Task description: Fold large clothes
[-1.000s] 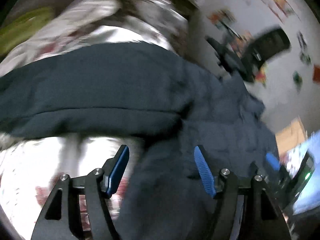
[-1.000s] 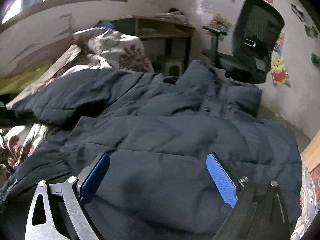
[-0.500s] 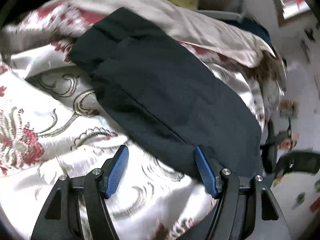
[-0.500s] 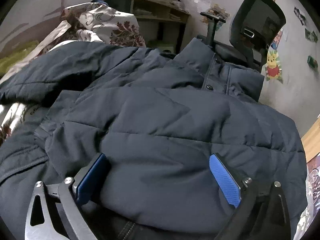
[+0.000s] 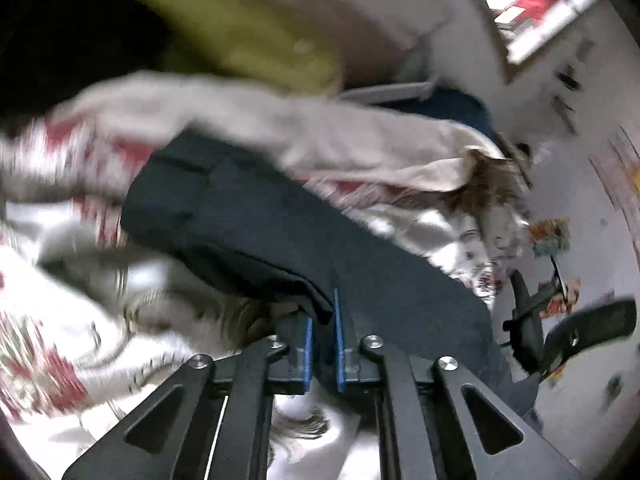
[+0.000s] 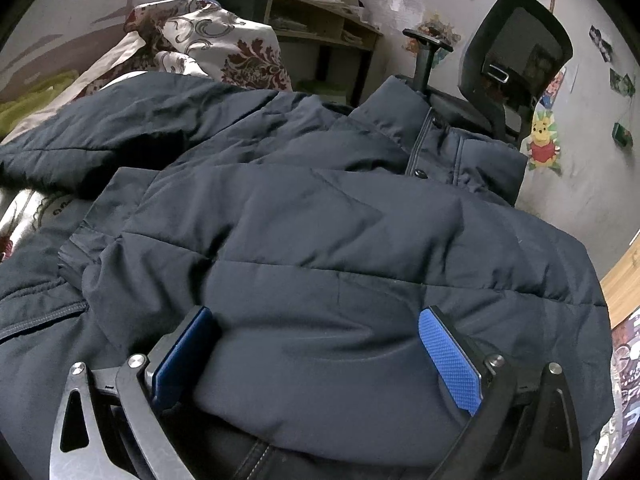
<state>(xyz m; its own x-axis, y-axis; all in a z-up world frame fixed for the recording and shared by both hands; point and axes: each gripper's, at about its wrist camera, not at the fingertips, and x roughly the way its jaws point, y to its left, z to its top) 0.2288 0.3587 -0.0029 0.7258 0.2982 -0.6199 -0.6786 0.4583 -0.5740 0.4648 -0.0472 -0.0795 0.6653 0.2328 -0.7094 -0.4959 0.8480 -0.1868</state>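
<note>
While angled downward, left tool [image 5: 322, 334] just closed on jacket sleeve [image 5: 240, 216].

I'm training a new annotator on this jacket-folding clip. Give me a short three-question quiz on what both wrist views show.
1. True or false: the left hand-held gripper is shut on the jacket sleeve.
2. The right hand-held gripper is: A) open, pads either side of a bulge of the dark jacket; B) shut on the collar; C) holding a pillow.
3. Fill in: behind the jacket collar stands a black office ____.

Key: 1 true; 2 A; 3 chair.
</note>
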